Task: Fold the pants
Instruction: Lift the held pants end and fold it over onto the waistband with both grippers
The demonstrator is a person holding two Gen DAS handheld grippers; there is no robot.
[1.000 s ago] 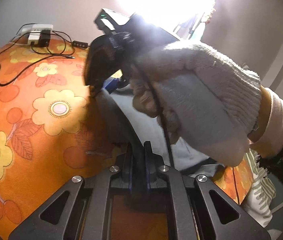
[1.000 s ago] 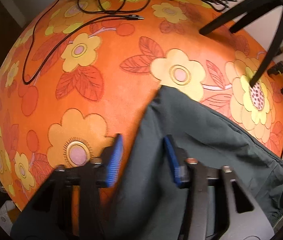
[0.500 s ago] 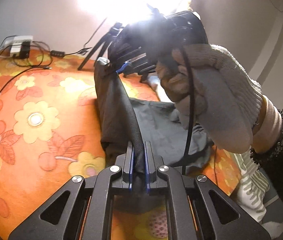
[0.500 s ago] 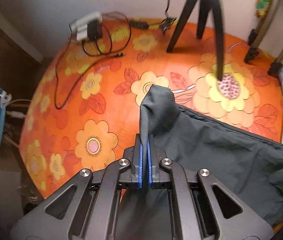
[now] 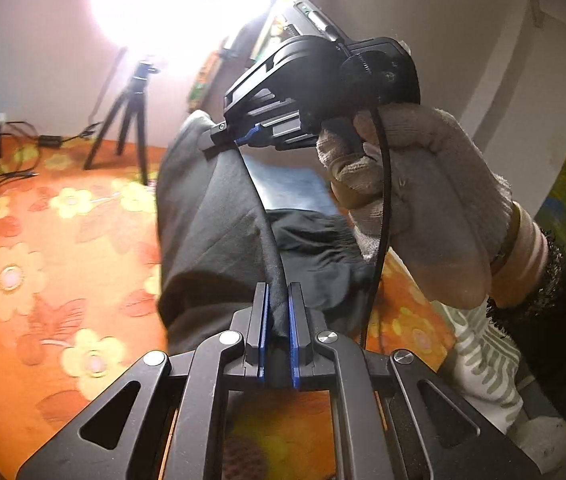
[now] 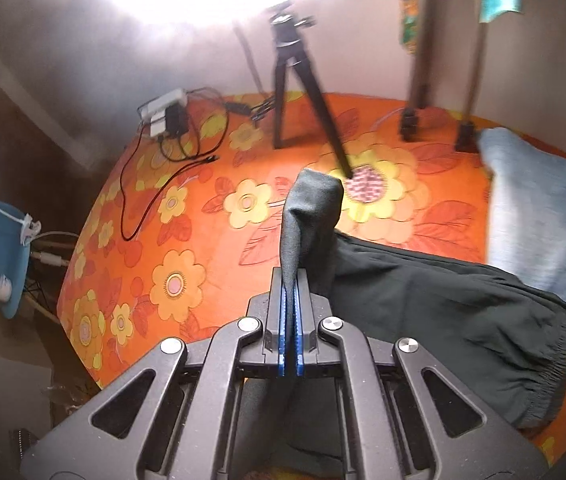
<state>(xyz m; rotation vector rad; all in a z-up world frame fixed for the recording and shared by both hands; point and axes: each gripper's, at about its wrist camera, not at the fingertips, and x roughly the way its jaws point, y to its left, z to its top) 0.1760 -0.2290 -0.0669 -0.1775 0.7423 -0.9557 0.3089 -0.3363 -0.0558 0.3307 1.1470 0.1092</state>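
Note:
The dark grey pants lie partly on the orange flowered bedspread, with the elastic waistband at the right. My right gripper is shut on the pants' hem edge, which stands up in a fold above the jaws. My left gripper is shut on another part of the pants and holds it off the bed. In the left wrist view the right gripper, held by a gloved hand, pinches the cloth higher up, and the fabric edge is stretched between the two.
A black tripod stands on the bed at the back, with two more stand legs to the right. A power strip with cables lies back left. A folded light blue cloth lies at the right.
Both grippers have risen with the pants, lifting more of the leg off the bed. The right gripper, open one second ago, has shut on the hem.

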